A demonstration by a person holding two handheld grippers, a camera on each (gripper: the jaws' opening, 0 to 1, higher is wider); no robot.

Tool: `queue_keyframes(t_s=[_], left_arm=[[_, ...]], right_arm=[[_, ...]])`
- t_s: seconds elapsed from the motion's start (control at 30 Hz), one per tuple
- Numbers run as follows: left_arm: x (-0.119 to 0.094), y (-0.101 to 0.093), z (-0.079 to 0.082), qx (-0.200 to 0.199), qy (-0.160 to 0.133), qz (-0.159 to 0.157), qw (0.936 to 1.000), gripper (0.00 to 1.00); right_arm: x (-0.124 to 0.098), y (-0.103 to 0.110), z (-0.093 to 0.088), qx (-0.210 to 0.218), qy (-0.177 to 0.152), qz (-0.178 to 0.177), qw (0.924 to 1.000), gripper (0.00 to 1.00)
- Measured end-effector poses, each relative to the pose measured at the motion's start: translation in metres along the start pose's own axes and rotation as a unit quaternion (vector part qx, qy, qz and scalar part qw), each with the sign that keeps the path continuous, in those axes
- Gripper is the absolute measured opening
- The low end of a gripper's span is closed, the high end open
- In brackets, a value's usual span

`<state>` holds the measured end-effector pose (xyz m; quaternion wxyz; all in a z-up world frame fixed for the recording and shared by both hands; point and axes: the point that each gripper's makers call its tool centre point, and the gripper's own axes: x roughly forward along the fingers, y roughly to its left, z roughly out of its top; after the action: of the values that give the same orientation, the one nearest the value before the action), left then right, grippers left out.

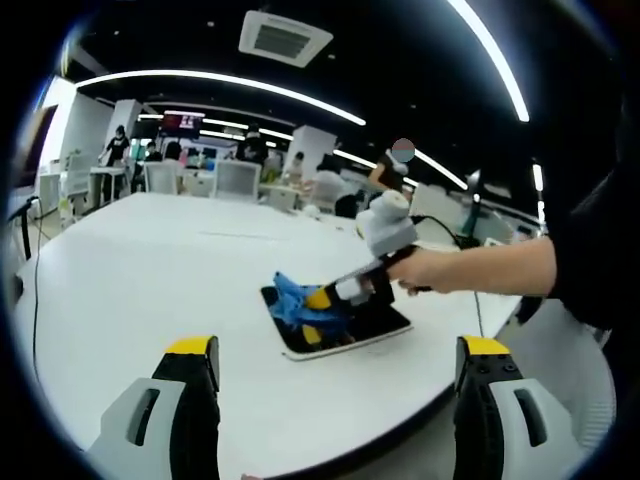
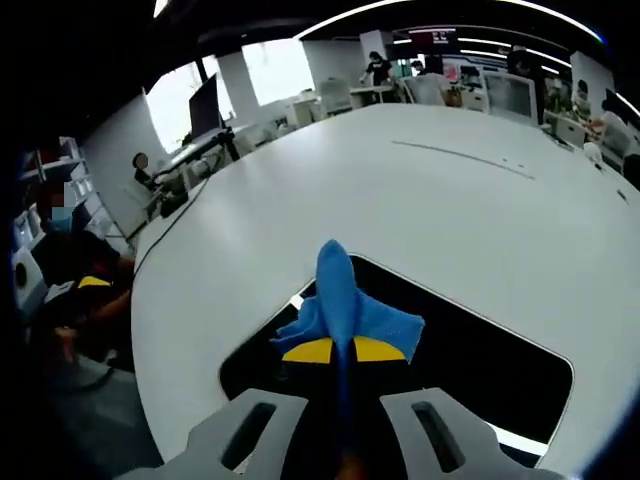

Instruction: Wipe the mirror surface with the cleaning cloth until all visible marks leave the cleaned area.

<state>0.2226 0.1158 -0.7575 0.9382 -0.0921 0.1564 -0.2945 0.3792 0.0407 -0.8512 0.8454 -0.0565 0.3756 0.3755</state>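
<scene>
in the left gripper view, the mirror [image 1: 385, 325] is seen lying flat on the white table [image 1: 150, 270], ahead of and between the left gripper [image 1: 340, 375] tips, well apart from them. its long axis runs slantwise across the view. the left jaws are spread wide and nothing is held between them. the right gripper [image 1: 325, 300] is reached in from the right by a hand [image 1: 440, 270], and its tips are down at the near-left end of the mirror with the blue cloth [image 1: 292, 300] bunched there. the right gripper is judged far nearer the mirror.

in the right gripper view, the right gripper [image 2: 335, 350] is clenched on the cloth [image 2: 345, 300], a fold of it pinched up between the yellow pads. the cloth rests on the near end of the mirror [image 2: 480, 370], so most of the dark glass lies ahead and to the right of the jaws. the coming wipe is judged to run that way, along the long axis.
</scene>
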Motion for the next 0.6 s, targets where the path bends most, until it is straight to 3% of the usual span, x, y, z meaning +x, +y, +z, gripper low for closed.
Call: queue_keyframes(t_s=[0.6], left_arm=[[0.001, -0.003, 0.0, 0.005, 0.002, -0.008, 1.0, 0.99]], right_arm=[[-0.014, 0.023, -0.02, 0.005, 0.006, 0.012, 0.9999, 0.0]])
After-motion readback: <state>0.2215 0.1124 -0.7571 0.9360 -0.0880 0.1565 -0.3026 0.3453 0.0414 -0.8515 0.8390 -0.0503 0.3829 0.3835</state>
